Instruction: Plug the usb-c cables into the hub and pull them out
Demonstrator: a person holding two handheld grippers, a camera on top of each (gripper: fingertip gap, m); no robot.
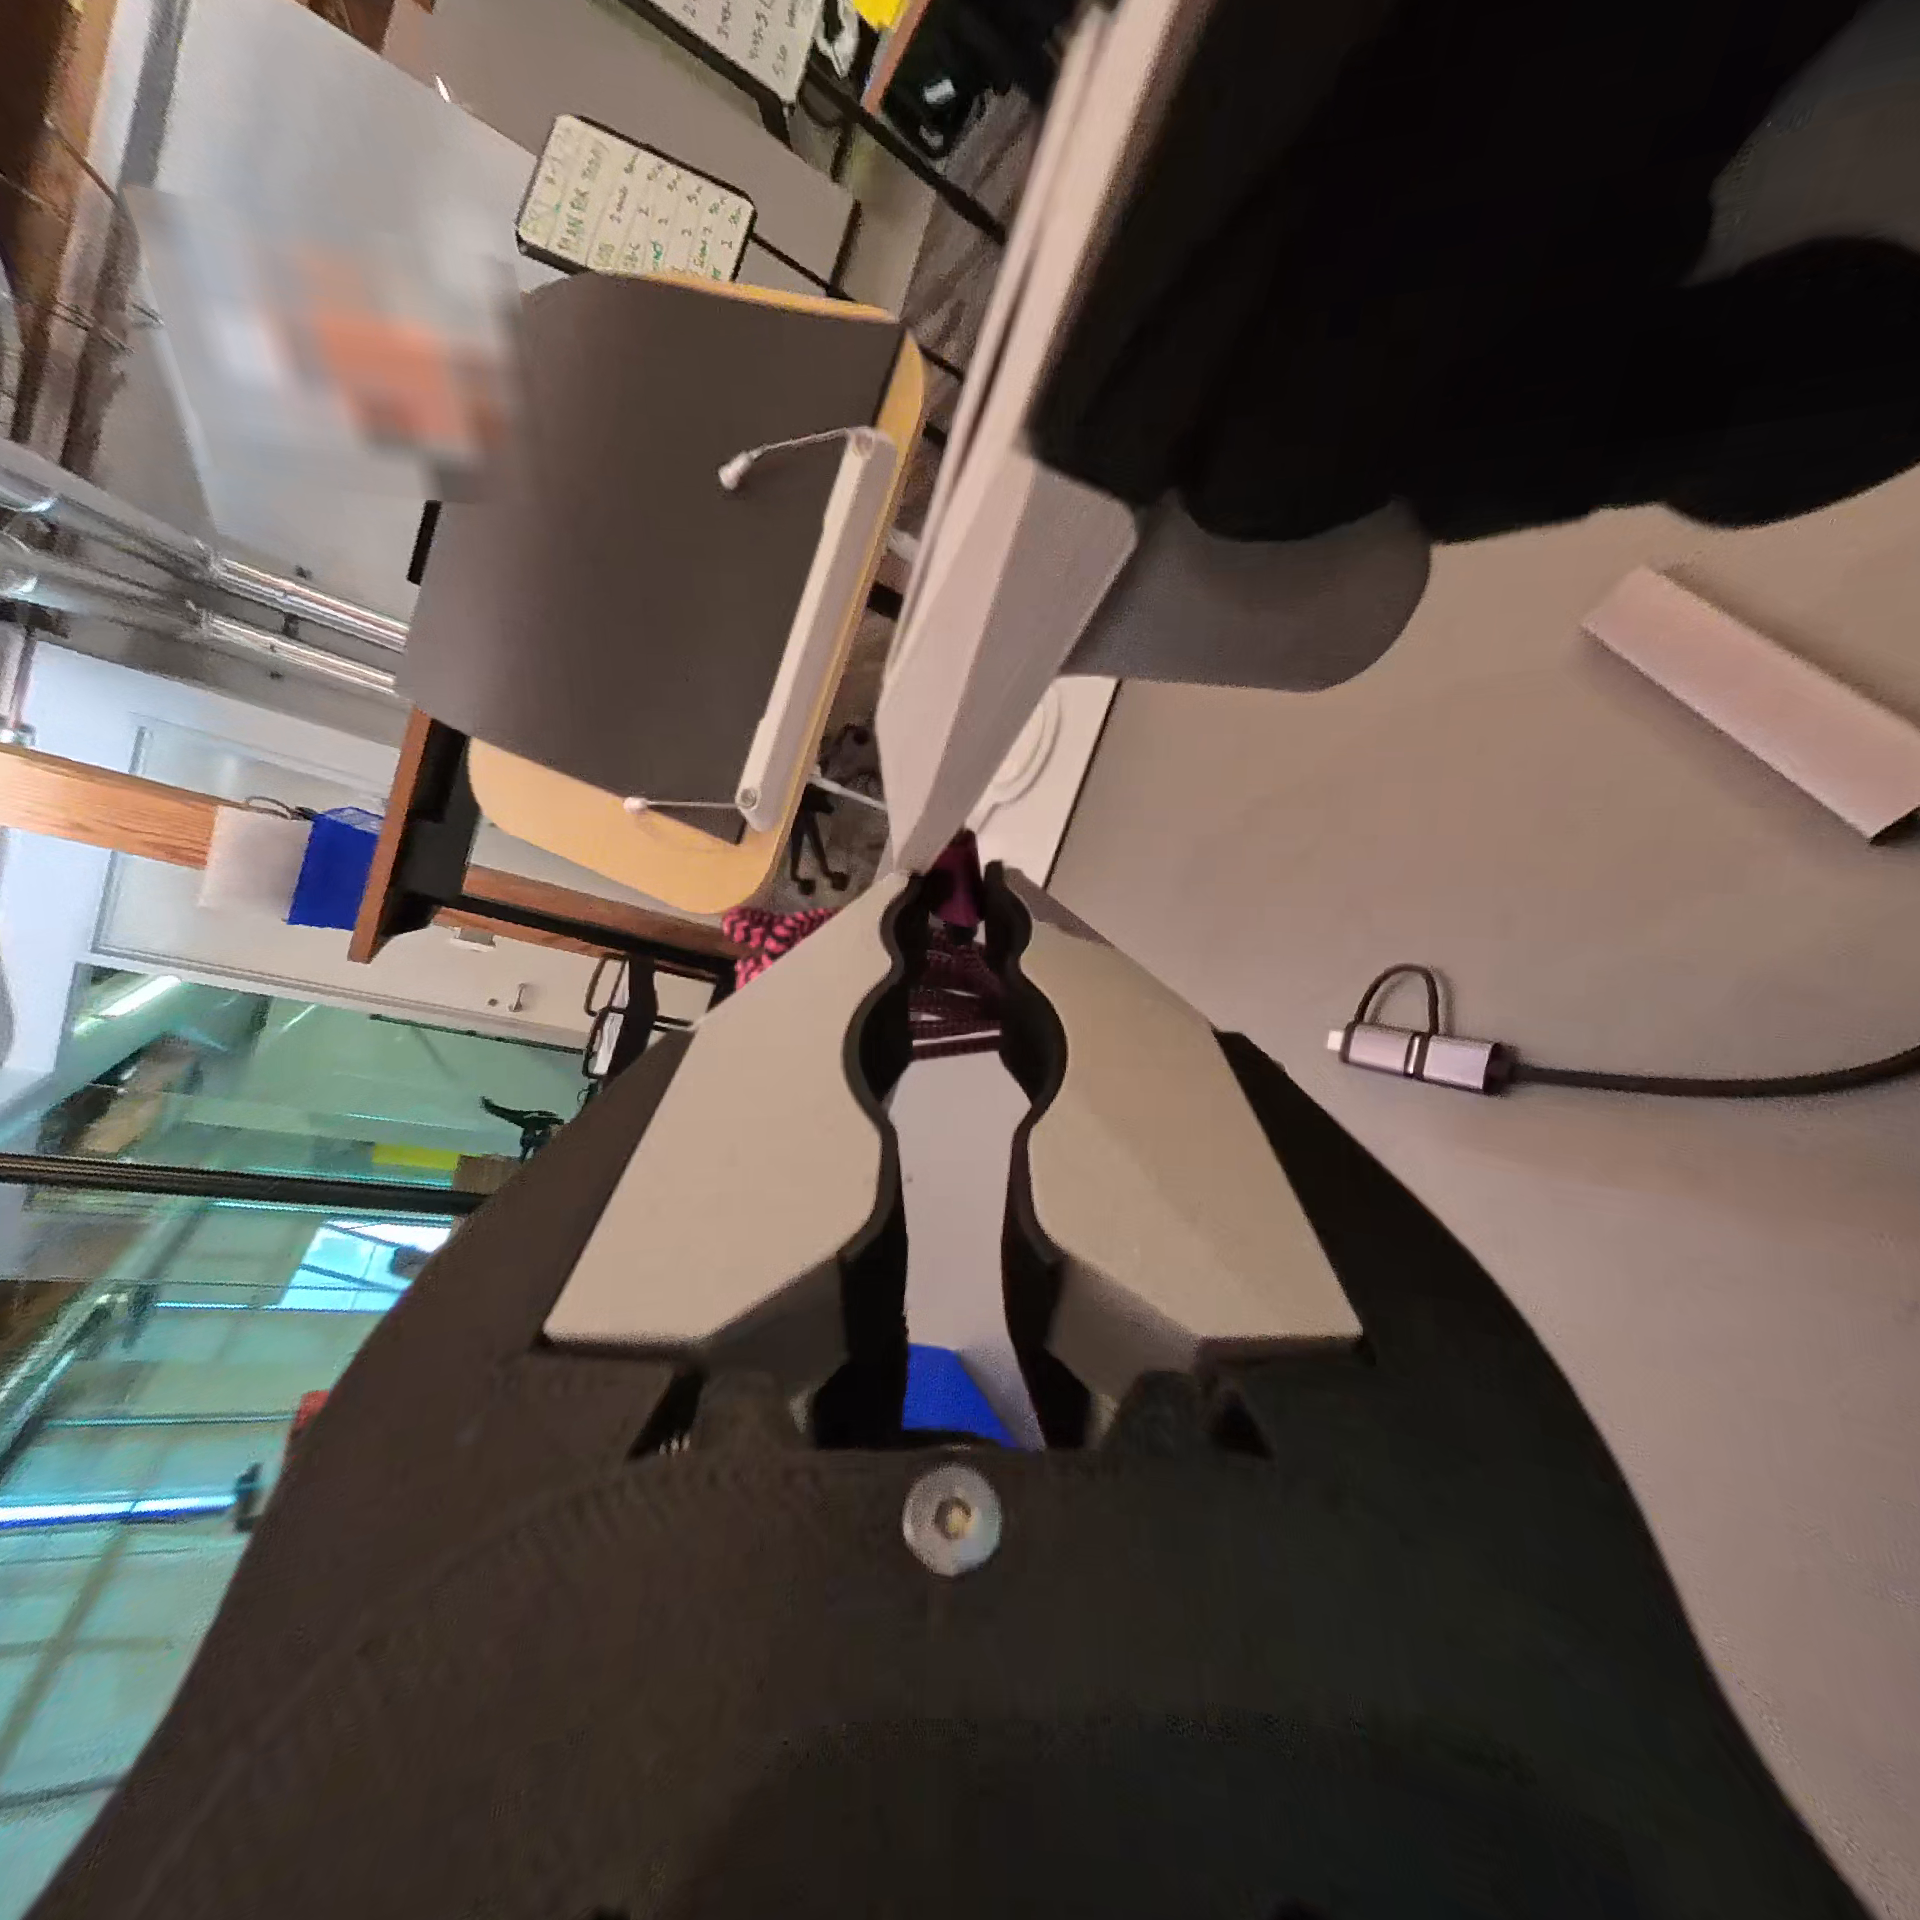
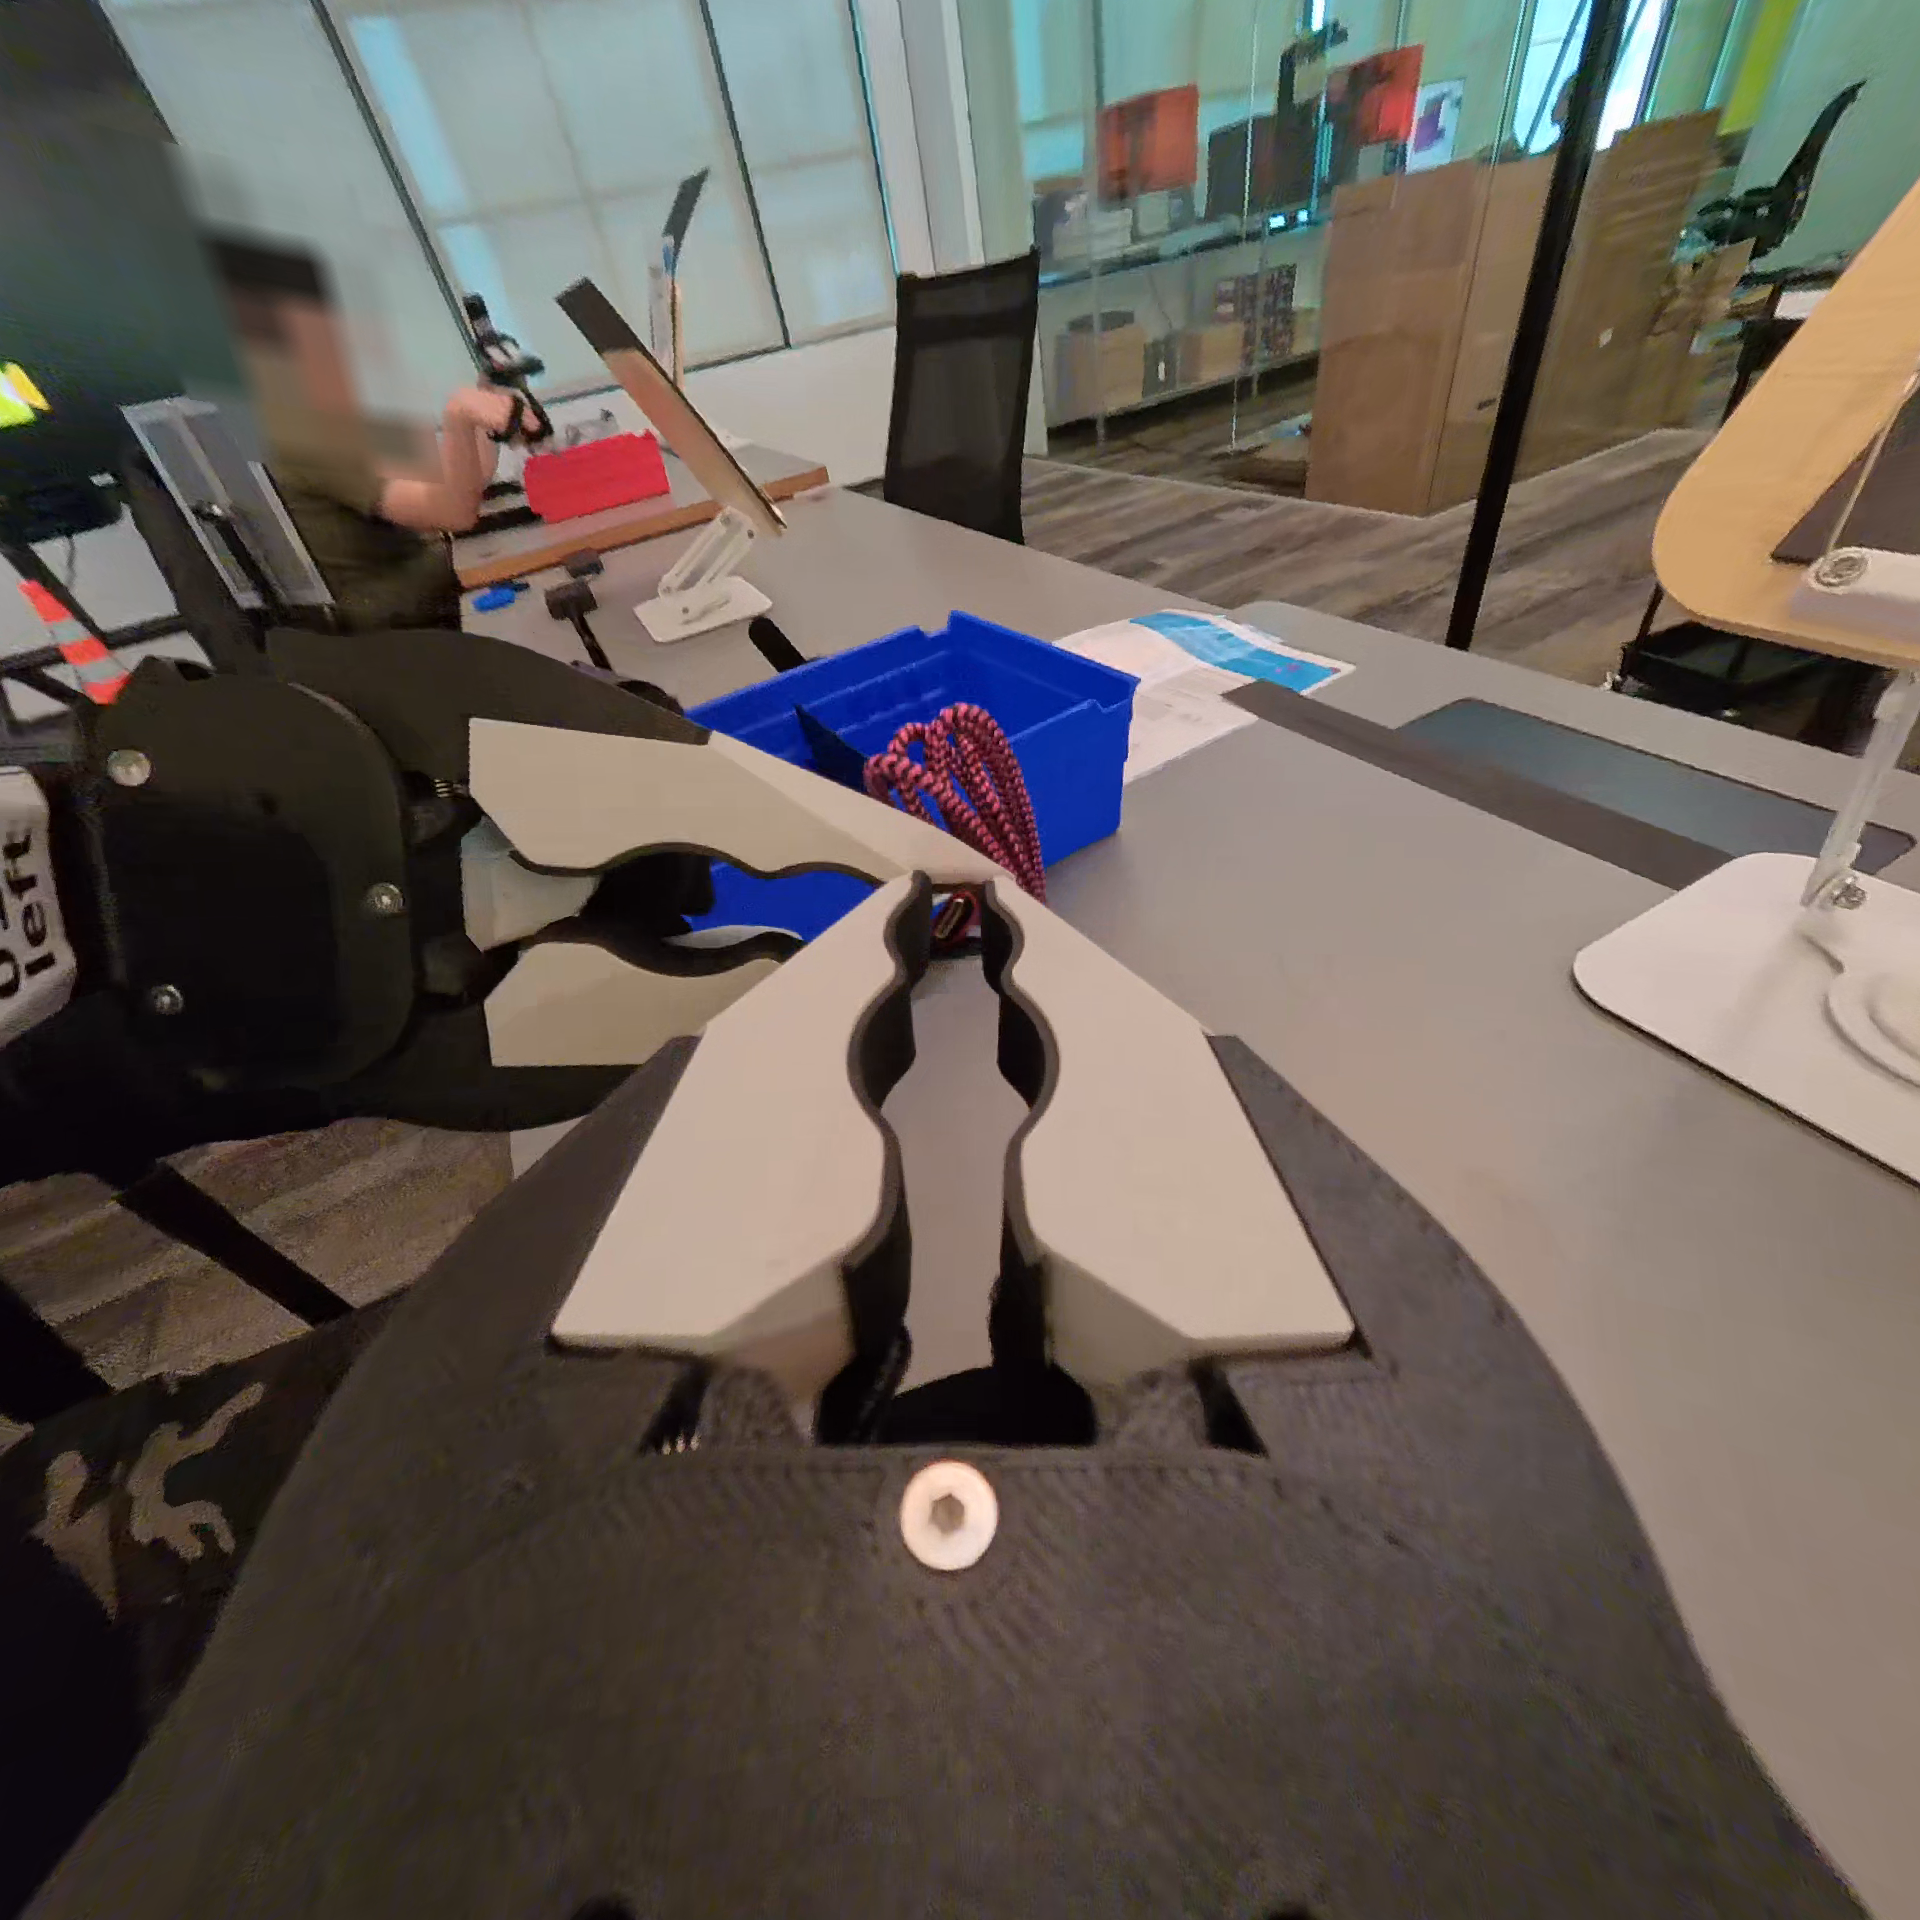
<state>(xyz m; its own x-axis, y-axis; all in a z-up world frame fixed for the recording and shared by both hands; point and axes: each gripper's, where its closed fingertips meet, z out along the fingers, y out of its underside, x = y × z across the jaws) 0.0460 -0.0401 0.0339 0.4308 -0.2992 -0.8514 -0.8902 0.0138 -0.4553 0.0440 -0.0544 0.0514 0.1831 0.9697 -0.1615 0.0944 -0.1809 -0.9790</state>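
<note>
A: Where does the pink braided cable stand?

B: Its plug sits between the right gripper tips, nearly closed on it; the left gripper pinches the braid just beside. The loops trail toward the blue bin.

A: And the hub?

B: It lies well apart on the grey table, nothing plugged in, so every insertion and pull-out appears left.
</note>
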